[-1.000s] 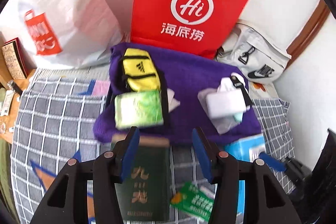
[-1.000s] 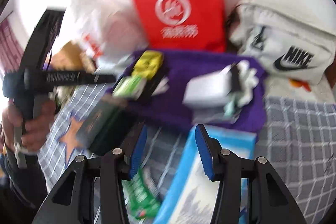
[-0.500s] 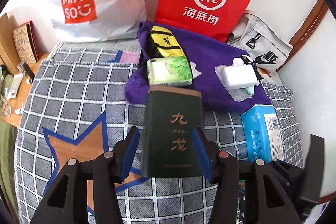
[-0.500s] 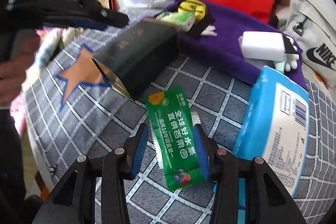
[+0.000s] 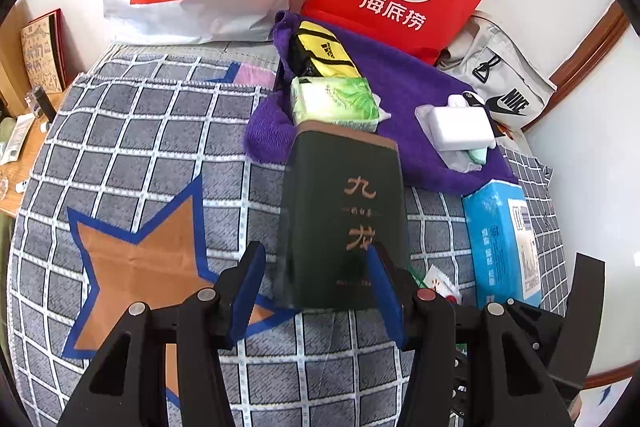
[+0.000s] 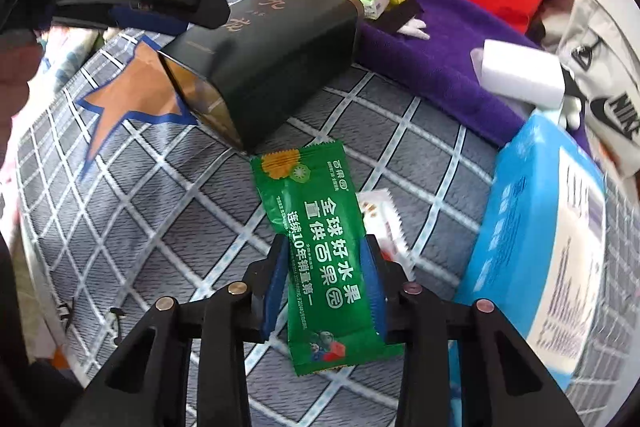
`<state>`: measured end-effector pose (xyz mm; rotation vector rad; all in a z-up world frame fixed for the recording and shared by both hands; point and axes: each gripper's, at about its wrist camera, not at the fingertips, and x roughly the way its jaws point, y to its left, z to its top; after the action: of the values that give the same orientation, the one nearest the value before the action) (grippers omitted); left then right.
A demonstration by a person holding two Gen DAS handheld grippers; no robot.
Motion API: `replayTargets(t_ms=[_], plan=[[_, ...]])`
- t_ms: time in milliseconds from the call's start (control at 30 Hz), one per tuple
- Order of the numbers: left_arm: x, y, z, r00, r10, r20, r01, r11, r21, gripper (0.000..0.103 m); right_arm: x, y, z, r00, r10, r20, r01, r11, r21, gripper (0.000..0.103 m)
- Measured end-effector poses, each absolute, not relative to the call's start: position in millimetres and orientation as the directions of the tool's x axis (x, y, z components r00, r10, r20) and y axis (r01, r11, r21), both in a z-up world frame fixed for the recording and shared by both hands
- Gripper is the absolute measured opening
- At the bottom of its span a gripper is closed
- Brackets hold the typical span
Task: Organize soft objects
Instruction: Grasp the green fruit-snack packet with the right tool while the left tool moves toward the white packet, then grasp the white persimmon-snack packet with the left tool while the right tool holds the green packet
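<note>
Item 1: dark green box (image 5: 344, 227), pulled near off purple towel (image 5: 416, 95) since 1 s ago; my left claw (image 5: 316, 287) open, straddling it.
Item 2: green packet (image 6: 324, 251) on mat, right claw (image 6: 326, 283) now open astride it, ungripped. Sorting barely begun.

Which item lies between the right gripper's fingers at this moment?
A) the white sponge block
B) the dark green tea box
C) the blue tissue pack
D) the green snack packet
D: in the right wrist view the green snack packet lies flat on the checked blanket, with the right gripper open and a blue pad on either side of it; whether the pads touch it is unclear.
</note>
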<state>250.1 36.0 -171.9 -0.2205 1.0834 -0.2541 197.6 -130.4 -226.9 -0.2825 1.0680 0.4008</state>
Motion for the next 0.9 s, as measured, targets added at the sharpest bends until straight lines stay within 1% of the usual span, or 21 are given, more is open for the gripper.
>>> replayTargets(t_ms=[133, 200, 367, 600, 667, 767, 900], plan=[[239, 41, -175, 0.437, -0.303, -0.847, 0.081, 0.951, -0.298, 0.050, 178, -131, -229, 0.379, 0.276, -0.883, -0.448, 0.890, 0.086, 0.031], [230, 42, -176, 0.431, -0.294, -0.853, 0.081, 0.954, -0.288, 0.051, 169, -131, -227, 0.392, 0.288, -0.874, -0.439, 0.893, 0.098, 0.028], [210, 36, -177, 0.423, -0.267, -0.866, 0.088, 0.963, -0.254, 0.050, 145, -146, -217, 0.429, 0.312, -0.847, -0.383, 0.913, 0.142, 0.027], [188, 0, -180, 0.402, -0.272, -0.874, 0.146, 0.962, -0.232, 0.051, 112, -183, -214, 0.474, 0.264, -0.840, -0.316, 0.941, 0.117, 0.027], [185, -15, -185, 0.384, -0.278, -0.880, 0.162, 0.959, -0.232, 0.055, 104, -196, -215, 0.485, 0.210, -0.849, -0.287, 0.955, 0.072, 0.027], [180, -39, -191, 0.363, -0.275, -0.890, 0.206, 0.956, -0.211, 0.055, 89, -213, -215, 0.511, 0.108, -0.852, -0.247, 0.969, -0.025, 0.027], [175, -68, -195, 0.356, -0.255, -0.899, 0.266, 0.950, -0.164, 0.055, 76, -240, -223, 0.513, 0.076, -0.855, -0.198, 0.980, -0.031, 0.029]])
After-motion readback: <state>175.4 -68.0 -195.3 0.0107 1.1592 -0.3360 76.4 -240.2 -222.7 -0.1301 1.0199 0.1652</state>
